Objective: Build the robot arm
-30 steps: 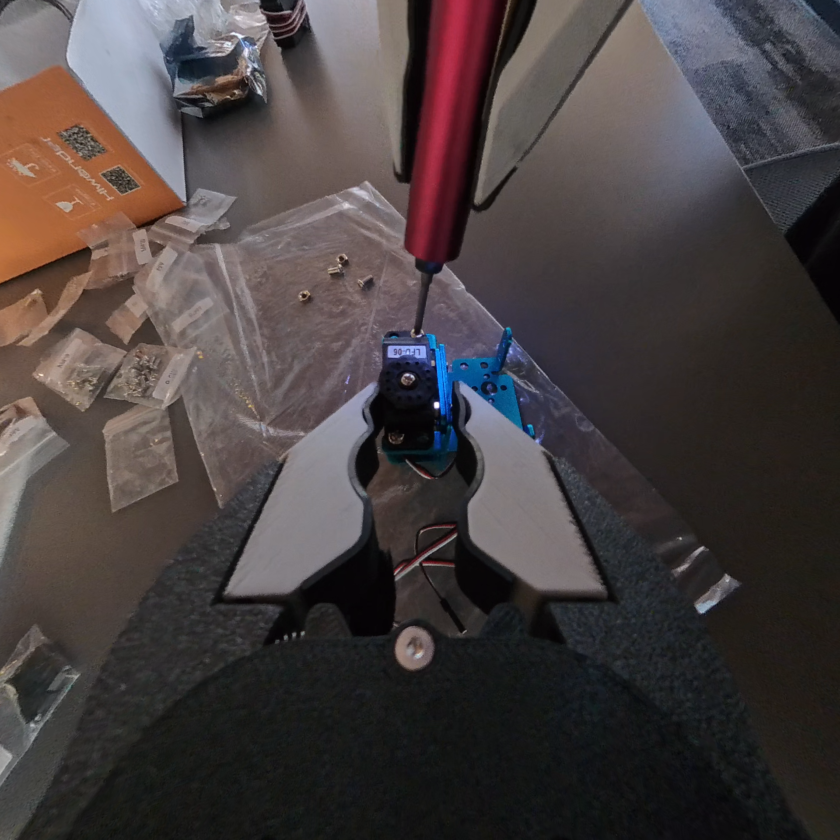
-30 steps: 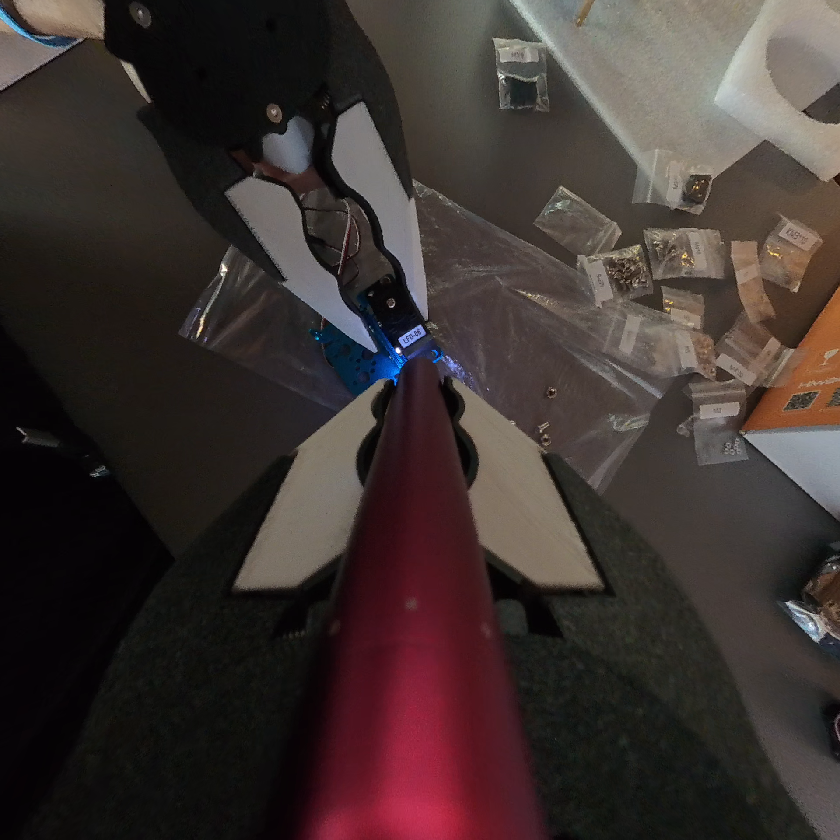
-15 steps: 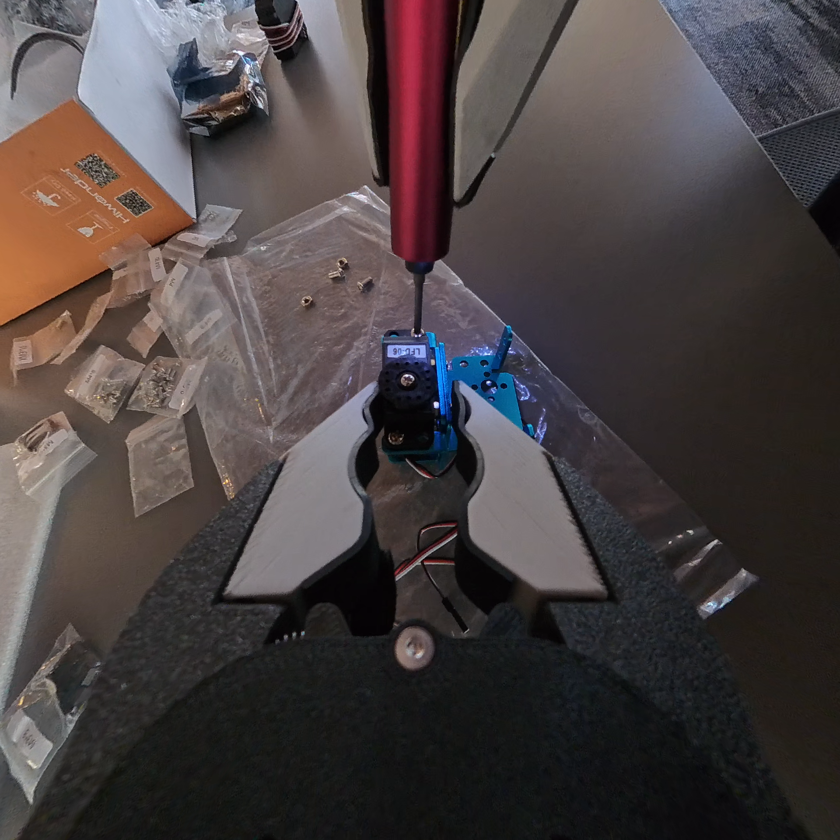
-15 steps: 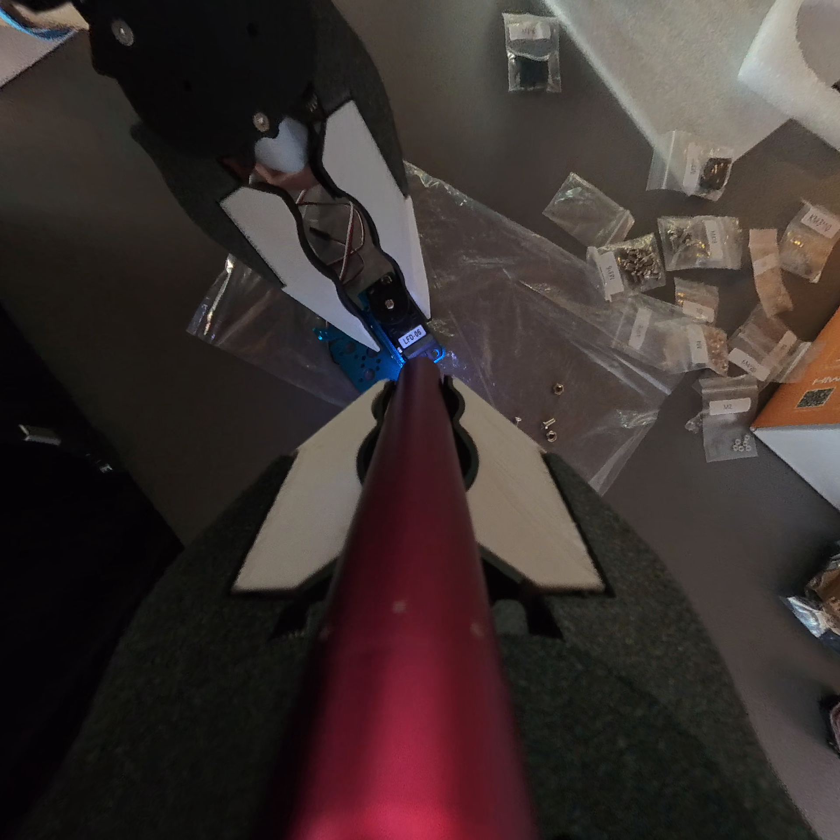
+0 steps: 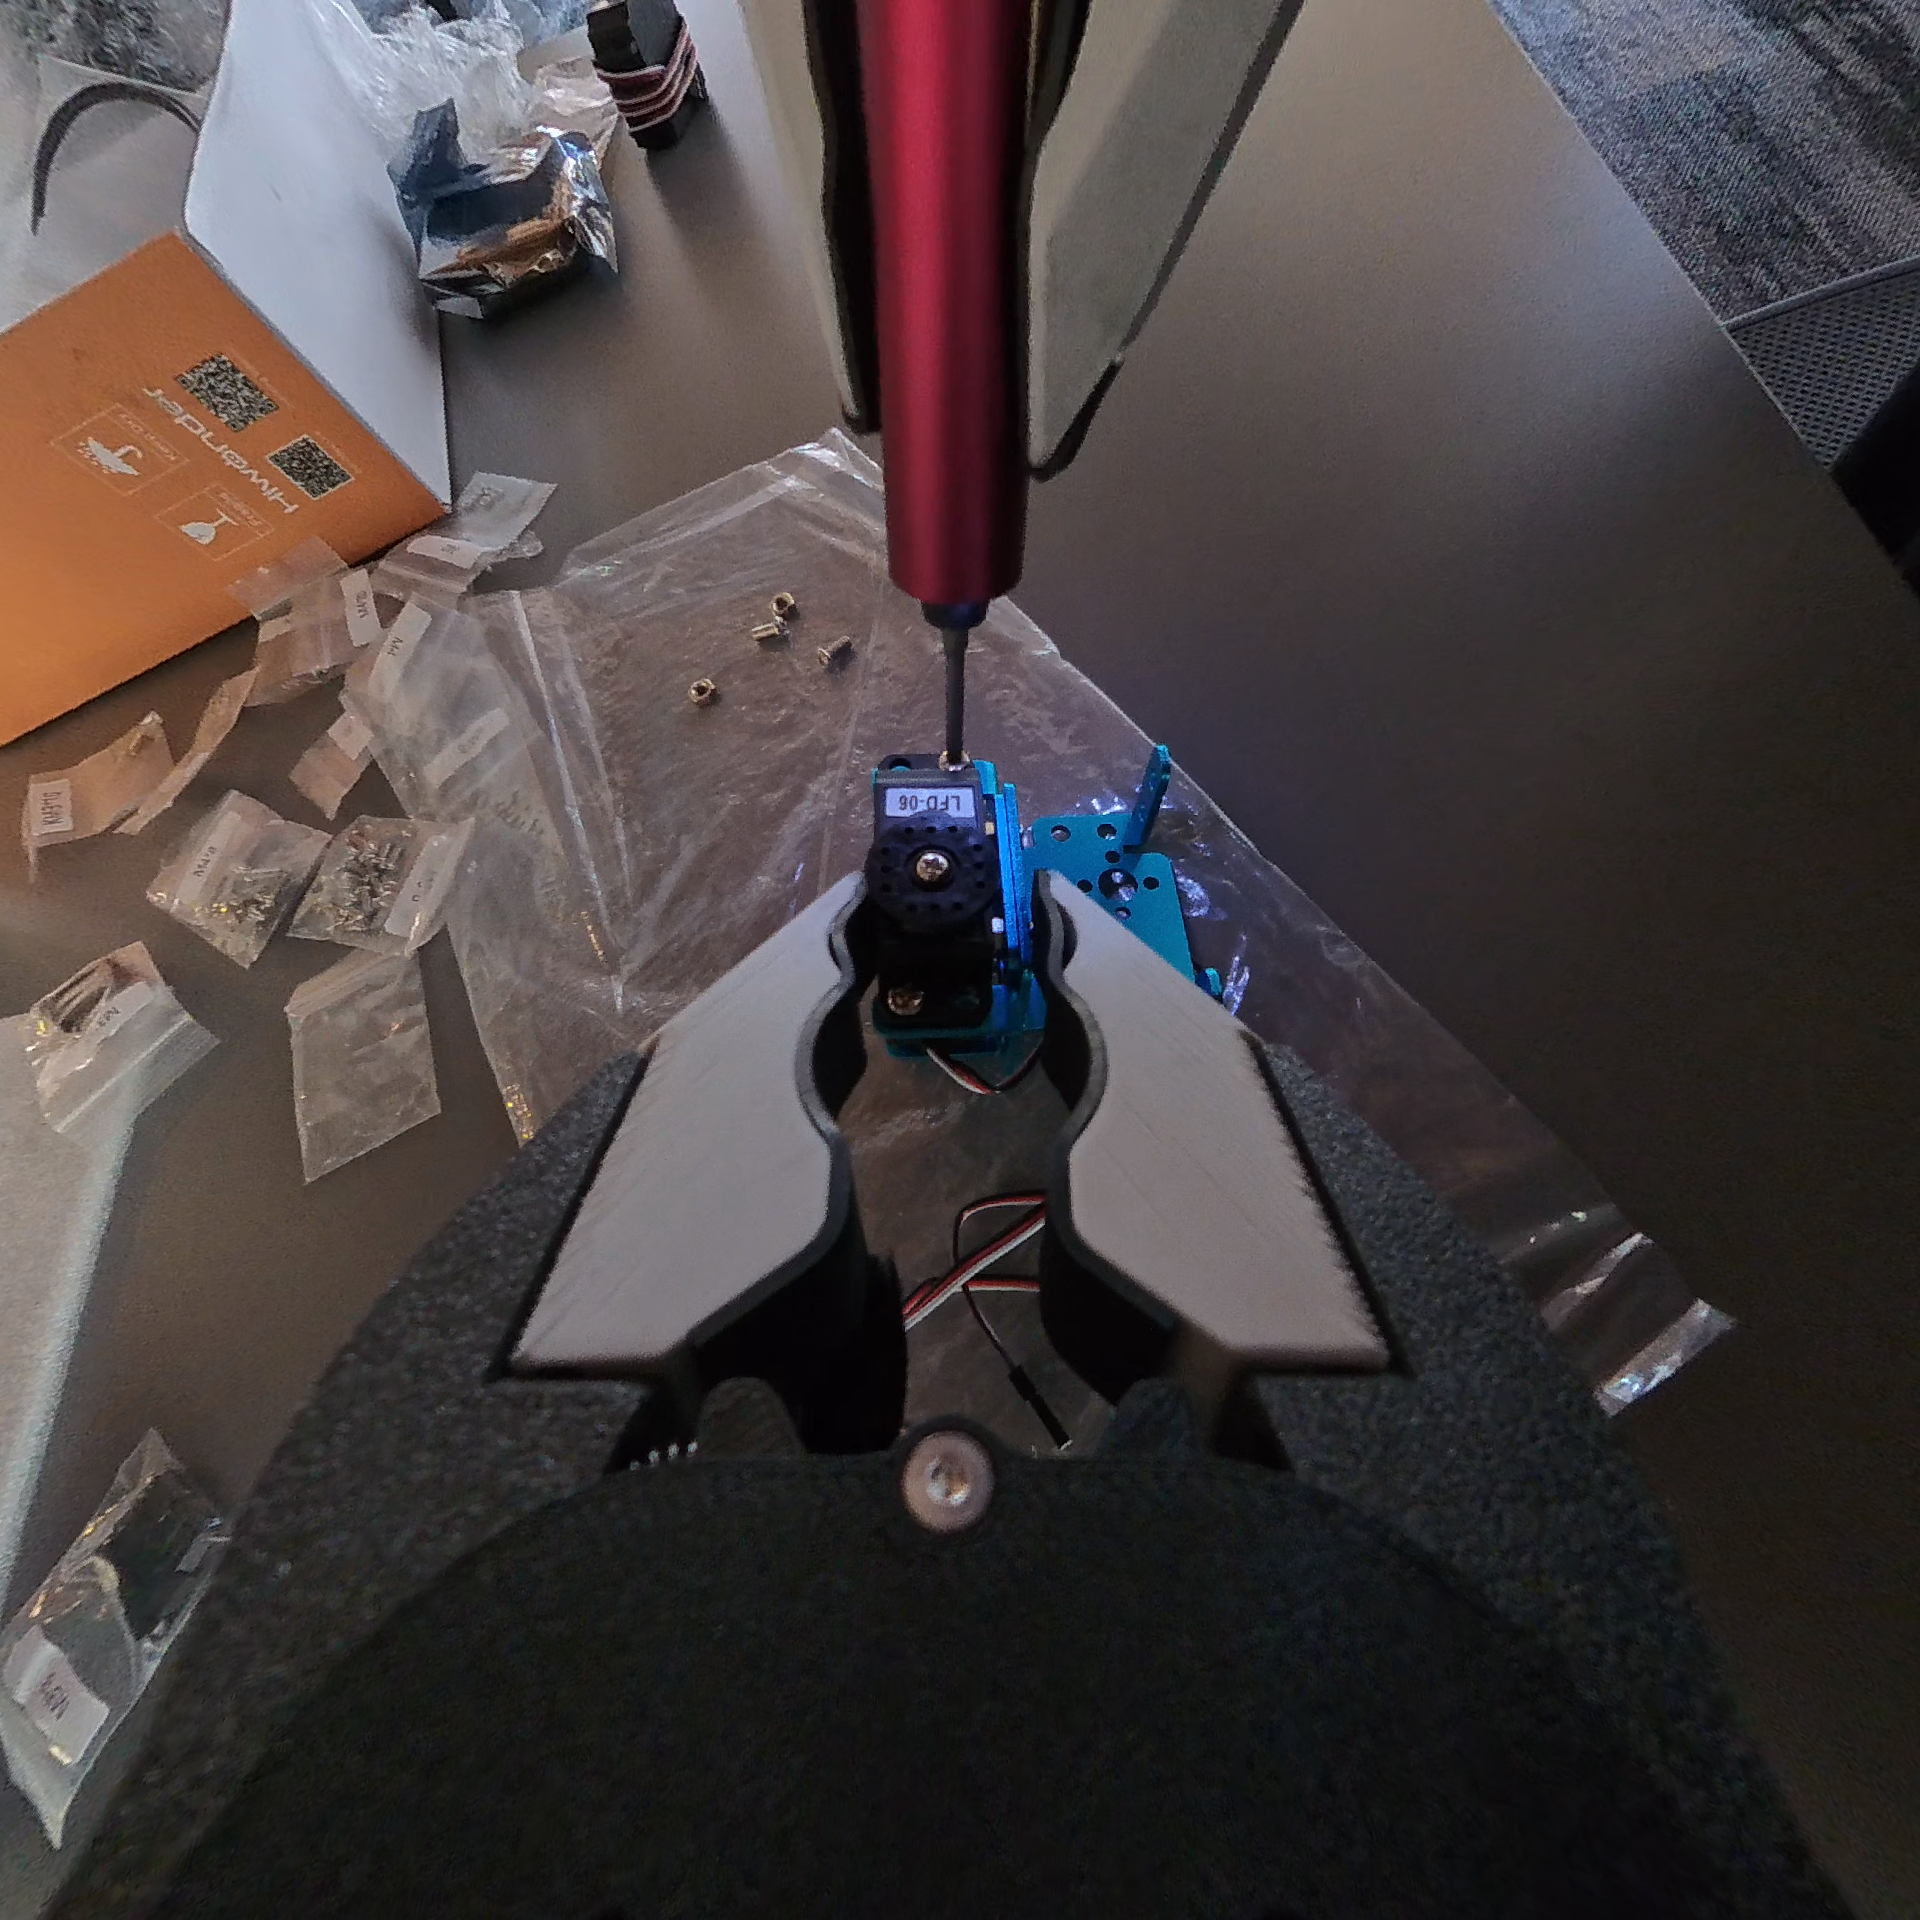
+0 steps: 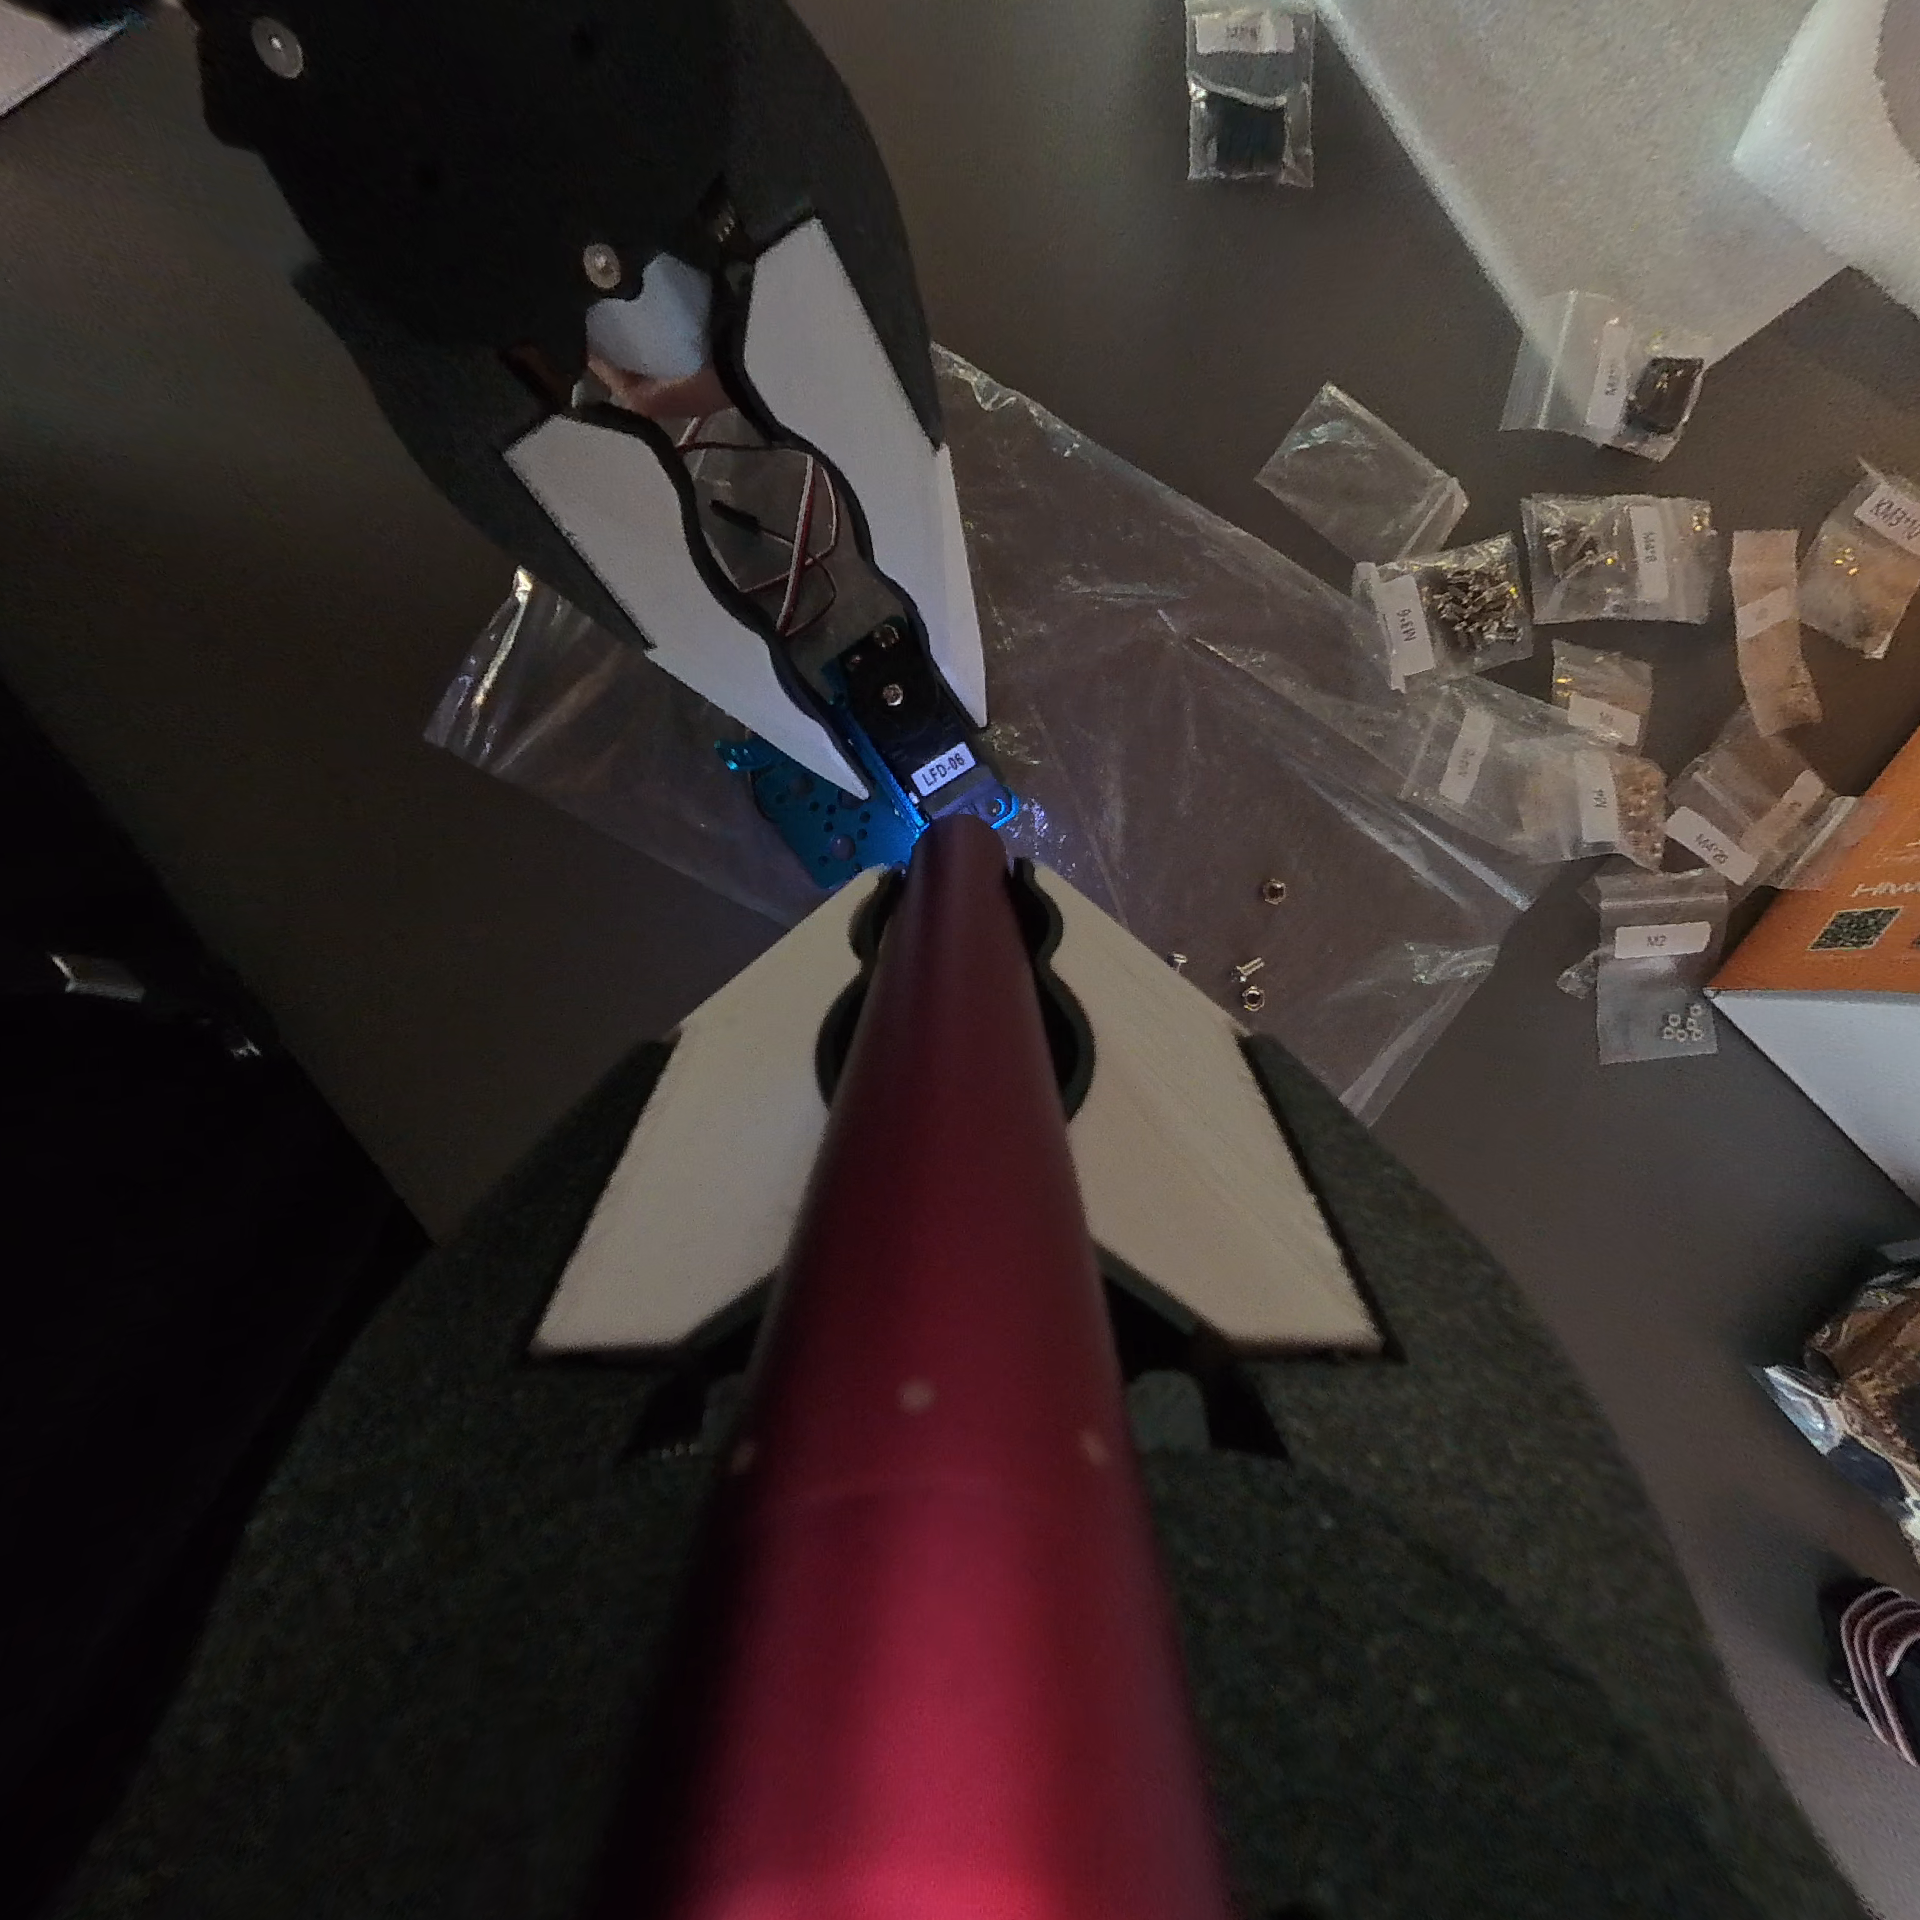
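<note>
Left tool (image 5: 943,925) clamping servo (image 5: 928,883), screwdriver (image 5: 951,312) tip on top

An office-like assembly desk: dark table (image 5: 1455,623), grey carpet (image 5: 1766,156), bagged screws (image 5: 379,883), orange kit box (image 5: 156,499).

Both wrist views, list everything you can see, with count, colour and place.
servo: one, black, in a blue bracket, between the left jaws
blue bracket: one, on the plastic sheet
screwdriver: one, red, tip on the servo's top
plastic sheet: one, clear, under the servo
loose fasteners: four, brass and silver, on the sheet
small bags: many, clear, left of the sheet
box: one, orange and white, far left
table: one, dark grey
left gripper: shut on the servo
right gripper: shut on the screwdriver
</note>
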